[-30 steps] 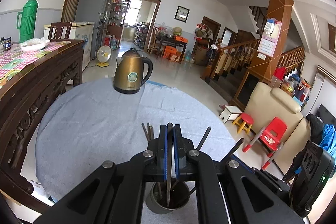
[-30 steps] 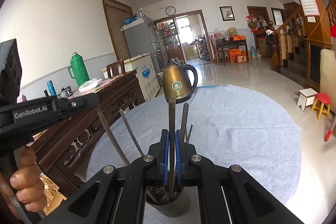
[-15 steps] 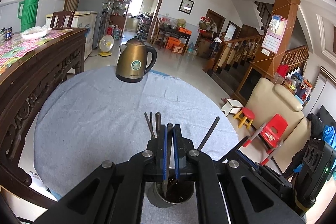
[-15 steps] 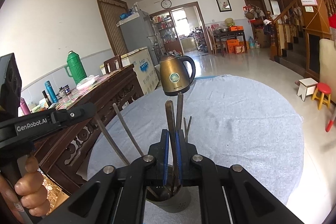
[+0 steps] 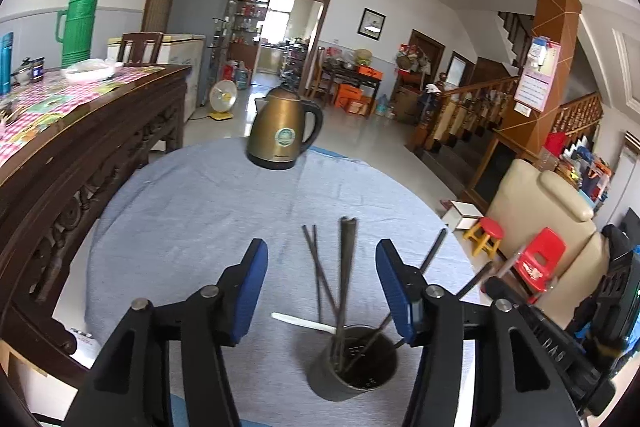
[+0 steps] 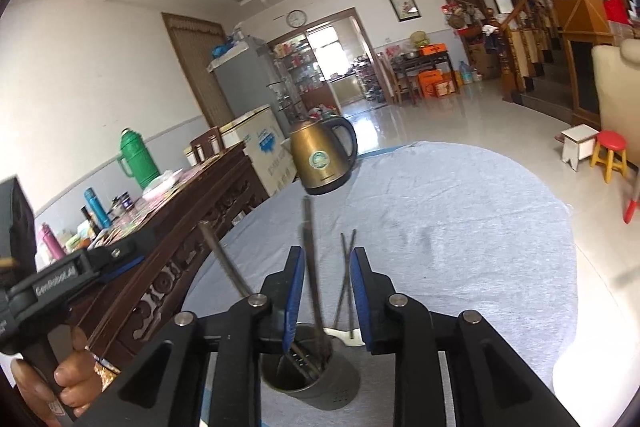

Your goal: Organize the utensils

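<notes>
Metal, dull grey: 1 utensil holder (image 5: 354, 363) stands on the blue-grey tablecloth (image 5: 192, 227) near the table's close edge, with about 6 dark utensils (image 5: 346, 267) leaning in it (blur makes the count unsure). 1 white spoon (image 5: 304, 323) lies flat just left of the holder. The left gripper (image 5: 322, 291) is spread wide and grips nothing. The right gripper (image 6: 326, 297) is parted more narrowly, a utensil between its pads; contact is unclear. 1 bronze kettle (image 5: 282, 133) stands well apart at the far edge, with bare cloth between.
</notes>
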